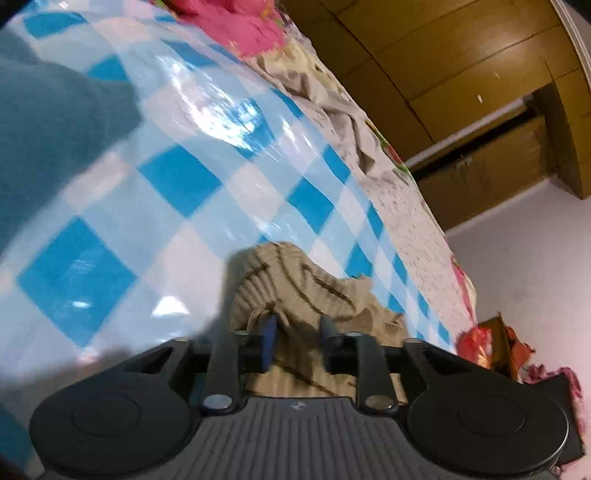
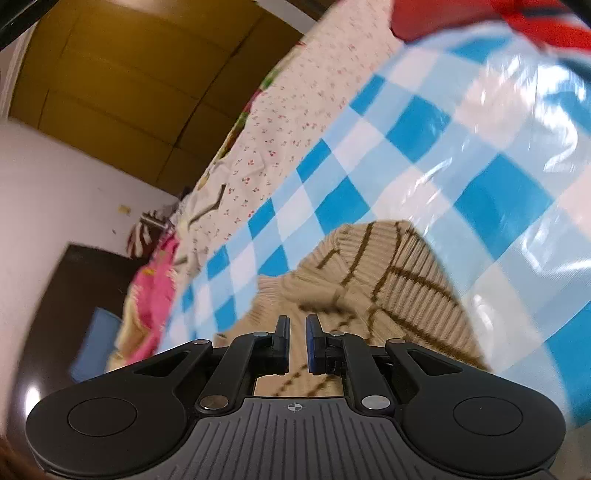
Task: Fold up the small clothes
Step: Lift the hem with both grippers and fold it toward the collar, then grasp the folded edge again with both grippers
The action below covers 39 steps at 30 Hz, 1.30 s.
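My left gripper (image 1: 297, 341) stands partly open and my right gripper (image 2: 297, 343) narrowly open, both above a beige striped sweater (image 2: 388, 284) on the blue checked sheet (image 1: 177, 184).

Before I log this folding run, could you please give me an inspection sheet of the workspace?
Surface: blue-and-white checked plastic sheet over a floral bedsheet.
Job's things: beige knit sweater with brown stripes, bunched by both grippers.
Clutter: teal cloth, pink fabric, red garment.
Grippers: left gripper open, sweater between the fingers; right gripper slightly open over the sweater.
Cables: nothing seen.
Surroundings: wooden wardrobe, pale floor.
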Motion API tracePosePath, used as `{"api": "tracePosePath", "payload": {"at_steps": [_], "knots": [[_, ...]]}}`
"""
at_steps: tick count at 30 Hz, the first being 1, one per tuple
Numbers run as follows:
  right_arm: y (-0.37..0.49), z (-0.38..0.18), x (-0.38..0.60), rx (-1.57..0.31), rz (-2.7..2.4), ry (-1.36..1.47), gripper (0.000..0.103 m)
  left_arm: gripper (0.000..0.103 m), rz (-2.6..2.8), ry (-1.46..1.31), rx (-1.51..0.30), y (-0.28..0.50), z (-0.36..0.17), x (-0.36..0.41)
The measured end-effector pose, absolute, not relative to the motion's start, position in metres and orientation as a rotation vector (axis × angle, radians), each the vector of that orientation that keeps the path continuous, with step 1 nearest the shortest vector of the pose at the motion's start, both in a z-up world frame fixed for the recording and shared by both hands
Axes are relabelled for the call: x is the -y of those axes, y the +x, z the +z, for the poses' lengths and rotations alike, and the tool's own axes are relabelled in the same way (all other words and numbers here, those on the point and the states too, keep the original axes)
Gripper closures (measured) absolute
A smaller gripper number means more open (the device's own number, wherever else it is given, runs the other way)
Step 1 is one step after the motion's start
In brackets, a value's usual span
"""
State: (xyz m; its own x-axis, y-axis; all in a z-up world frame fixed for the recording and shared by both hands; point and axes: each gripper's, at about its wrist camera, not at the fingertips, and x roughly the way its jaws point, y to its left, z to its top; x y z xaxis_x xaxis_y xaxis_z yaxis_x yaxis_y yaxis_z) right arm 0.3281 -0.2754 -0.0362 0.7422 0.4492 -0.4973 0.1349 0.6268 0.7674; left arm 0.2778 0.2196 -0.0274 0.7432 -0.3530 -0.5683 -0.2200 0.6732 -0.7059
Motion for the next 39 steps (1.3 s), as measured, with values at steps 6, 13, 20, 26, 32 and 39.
{"api": "tracePosePath", "payload": {"at_steps": [6,13,20,26,32,39], "knots": [[0.314,-0.027,0.279,-0.706,0.141,0.68,0.085,0.057,-0.02,-0.767,-0.704,0.25,-0.016,-0.229],[0.316,-0.028,0.263,-0.726,0.153,0.459,0.055,0.055,-0.079,-0.605,-0.765,0.244,-0.025,-0.189],[0.329,-0.047,0.272,-0.788,0.044,0.422,0.093,0.052,-0.025,-0.526,-0.802,0.242,-0.042,-0.179],[0.318,-0.041,0.277,-0.78,0.046,0.454,0.084,0.052,-0.002,-0.542,-0.776,0.228,-0.032,-0.183],[0.281,-0.027,0.281,-0.763,0.097,0.46,0.057,0.052,-0.029,-0.539,-0.731,0.198,-0.019,-0.185],[0.258,-0.042,0.284,-0.796,0.12,0.462,0.044,0.049,-0.065,-0.549,-0.81,0.191,-0.041,-0.171]]}}
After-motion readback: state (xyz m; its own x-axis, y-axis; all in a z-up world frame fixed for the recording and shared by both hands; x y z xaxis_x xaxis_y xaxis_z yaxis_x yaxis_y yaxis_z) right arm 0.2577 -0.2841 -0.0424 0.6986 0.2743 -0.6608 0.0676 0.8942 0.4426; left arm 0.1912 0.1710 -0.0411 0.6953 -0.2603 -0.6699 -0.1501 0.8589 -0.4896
